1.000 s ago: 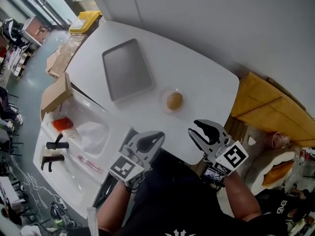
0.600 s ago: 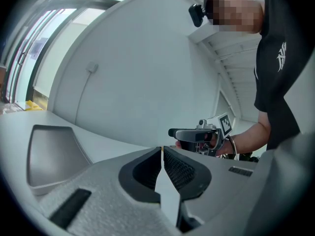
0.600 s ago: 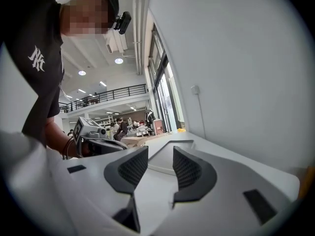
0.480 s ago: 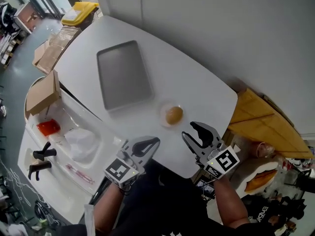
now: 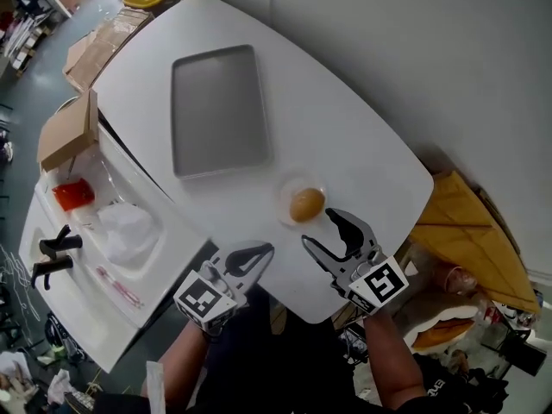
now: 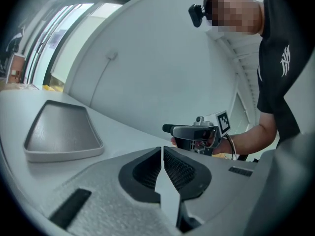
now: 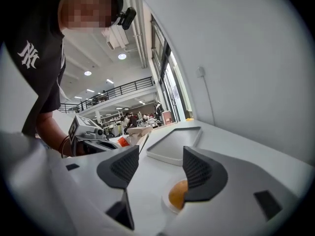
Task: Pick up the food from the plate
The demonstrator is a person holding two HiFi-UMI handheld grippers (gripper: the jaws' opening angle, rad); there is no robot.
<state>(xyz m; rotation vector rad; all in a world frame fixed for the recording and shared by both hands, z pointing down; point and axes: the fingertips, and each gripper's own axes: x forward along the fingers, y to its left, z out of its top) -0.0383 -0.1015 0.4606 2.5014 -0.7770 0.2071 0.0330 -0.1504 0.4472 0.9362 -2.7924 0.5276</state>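
Note:
A round golden-brown piece of food (image 5: 306, 203) lies on a small clear plate (image 5: 285, 191) near the front edge of the white table (image 5: 362, 145). My right gripper (image 5: 319, 229) hovers just in front of the plate. Its jaws have just been opening and nothing is between them. In the right gripper view the food (image 7: 176, 194) shows low down, partly hidden behind the right-hand jaw, with the right gripper (image 7: 160, 168) standing wide. My left gripper (image 5: 263, 253) is shut and empty at the table's front edge, left of the plate. Its jaws meet in the left gripper view (image 6: 162, 156).
A grey tray (image 5: 220, 110) lies empty at the far left of the table. A white counter (image 5: 95, 231) with a cardboard box (image 5: 65, 132), a red item and a plastic bag runs left of the table. Yellow-brown boards (image 5: 470, 222) lean at the right.
Both grippers have come down and forward to the table's front edge. The right gripper now sits close to the plate and its jaws stand wider apart. The left stays shut.

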